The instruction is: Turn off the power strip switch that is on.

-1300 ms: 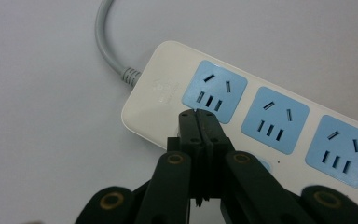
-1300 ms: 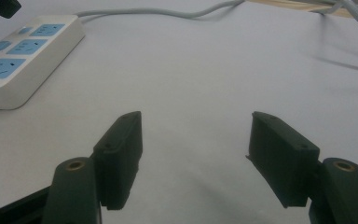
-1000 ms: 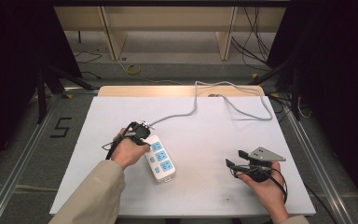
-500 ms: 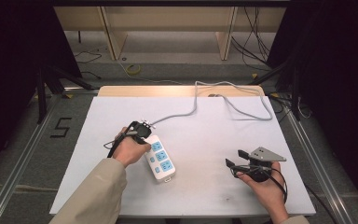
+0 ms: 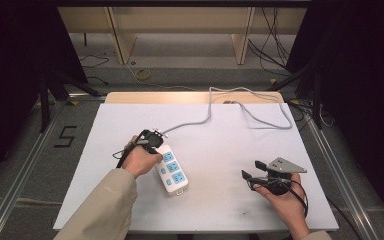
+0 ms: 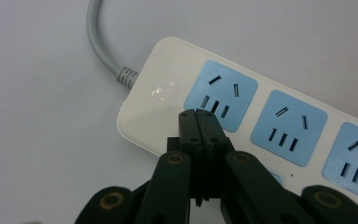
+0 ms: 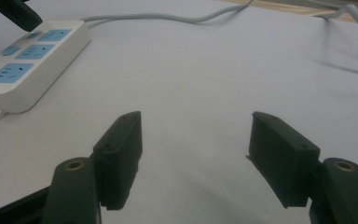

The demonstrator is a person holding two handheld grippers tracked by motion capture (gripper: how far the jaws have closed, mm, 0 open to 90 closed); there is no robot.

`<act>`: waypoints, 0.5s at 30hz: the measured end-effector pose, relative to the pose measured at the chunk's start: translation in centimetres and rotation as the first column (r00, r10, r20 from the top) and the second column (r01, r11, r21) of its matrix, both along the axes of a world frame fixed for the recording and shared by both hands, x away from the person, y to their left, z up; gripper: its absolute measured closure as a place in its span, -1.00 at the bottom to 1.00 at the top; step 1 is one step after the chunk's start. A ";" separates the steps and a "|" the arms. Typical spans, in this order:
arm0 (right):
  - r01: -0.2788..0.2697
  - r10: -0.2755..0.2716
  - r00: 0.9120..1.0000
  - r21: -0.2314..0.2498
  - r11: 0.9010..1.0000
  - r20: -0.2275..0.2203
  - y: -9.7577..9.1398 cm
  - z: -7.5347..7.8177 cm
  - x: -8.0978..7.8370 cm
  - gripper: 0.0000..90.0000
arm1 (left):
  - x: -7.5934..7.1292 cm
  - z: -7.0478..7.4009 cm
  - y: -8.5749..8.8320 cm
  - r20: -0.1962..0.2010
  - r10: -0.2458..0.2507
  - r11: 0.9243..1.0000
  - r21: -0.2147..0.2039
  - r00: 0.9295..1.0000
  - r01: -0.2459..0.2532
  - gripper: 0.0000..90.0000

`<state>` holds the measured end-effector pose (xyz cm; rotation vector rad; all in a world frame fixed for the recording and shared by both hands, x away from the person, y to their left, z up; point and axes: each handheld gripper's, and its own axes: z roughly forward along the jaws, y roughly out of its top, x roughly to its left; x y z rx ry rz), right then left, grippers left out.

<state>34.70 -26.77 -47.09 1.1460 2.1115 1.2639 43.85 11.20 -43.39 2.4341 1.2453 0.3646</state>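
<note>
Left gripper [image 6: 200, 114] has its two black jaws pressed together with nothing between them, their joined tips over the cable end of the white power strip [image 6: 168, 88], right at the near edge of the first blue socket panel [image 6: 221, 95]; whether the tips touch the casing cannot be told. In the high view this left gripper [image 5: 155, 141] is held in the person's left hand [image 5: 139, 161], and the power strip [image 5: 172, 171] runs from under its tips toward the person's side of the table, slanting a little toward the right gripper. Beyond the closed tips, the strip's grey cord [image 6: 98, 42] leaves the casing and curves away; in the high view the grey cord [image 5: 205, 117] trails off across the white table cover [image 5: 220, 150] to the far edge. Right gripper [image 5: 248, 175], held in the right hand [image 5: 285, 200], rests well apart from the strip, its jaws standing wide apart and empty. Looking along those open jaws in the right gripper view, the right gripper [image 7: 196, 140] faces bare white cover, with the power strip [image 7: 37, 51] ahead and off to its left, three blue sockets showing, and the tip of the left gripper [image 7: 18, 14] above its far end.
</note>
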 end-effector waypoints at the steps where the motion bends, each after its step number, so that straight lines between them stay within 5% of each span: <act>1: 0.000 0.000 1.000 0.000 1.000 0.000 0.0 0.0 0.0 -0.21 | 0.0 0.0 -0.1 0.001 -0.001 1.000 0.003 1.000 0.001 0.99; 15: -0.005 0.005 1.000 -0.002 1.000 -0.001 0.0 0.0 0.0 -0.21 | 0.3 -0.3 -0.4 -0.002 -0.006 0.999 0.038 1.000 0.006 0.99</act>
